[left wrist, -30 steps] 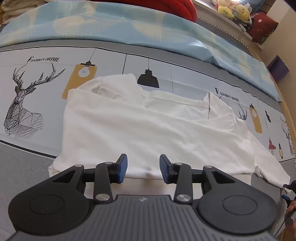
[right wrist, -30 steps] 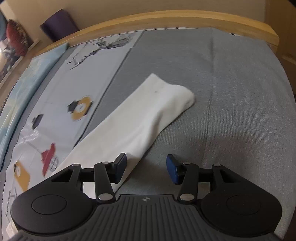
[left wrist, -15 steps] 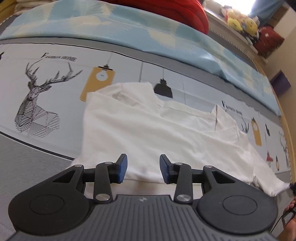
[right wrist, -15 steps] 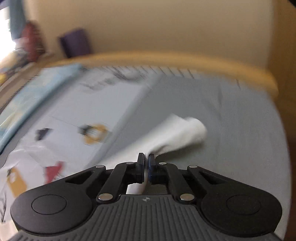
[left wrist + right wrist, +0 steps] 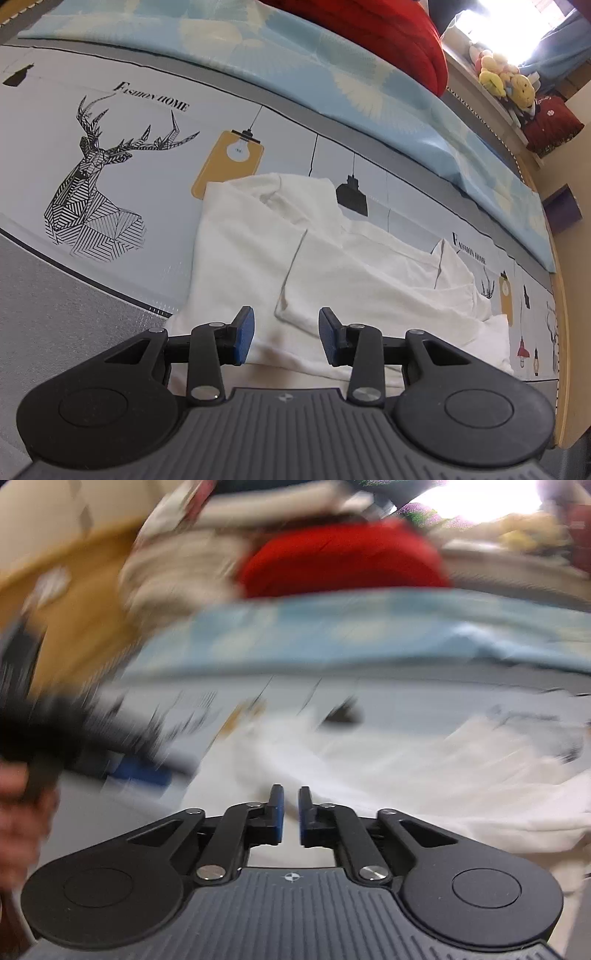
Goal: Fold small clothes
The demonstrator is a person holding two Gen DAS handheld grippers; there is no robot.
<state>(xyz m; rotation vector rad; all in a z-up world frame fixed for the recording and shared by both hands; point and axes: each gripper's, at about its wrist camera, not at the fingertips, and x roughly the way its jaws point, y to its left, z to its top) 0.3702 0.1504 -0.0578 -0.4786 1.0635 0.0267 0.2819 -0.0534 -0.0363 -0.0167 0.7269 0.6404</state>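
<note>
Printed bedsheet (image 5: 258,122) carries our white shirt (image 5: 240,258), one sleeve (image 5: 369,280) folded across at three o'clock. Our left gripper (image 5: 282,336) hangs spread at six o'clock. Our right gripper (image 5: 291,814), jaws just opening slightly, pinches nothing.

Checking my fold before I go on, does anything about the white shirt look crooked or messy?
Yes. On the white shirt, the folded-over sleeve lies slanted across the body, and the right side is bunched and wrinkled instead of flat.

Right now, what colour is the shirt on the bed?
Plain white shirt, clearest in the left wrist view.
</note>
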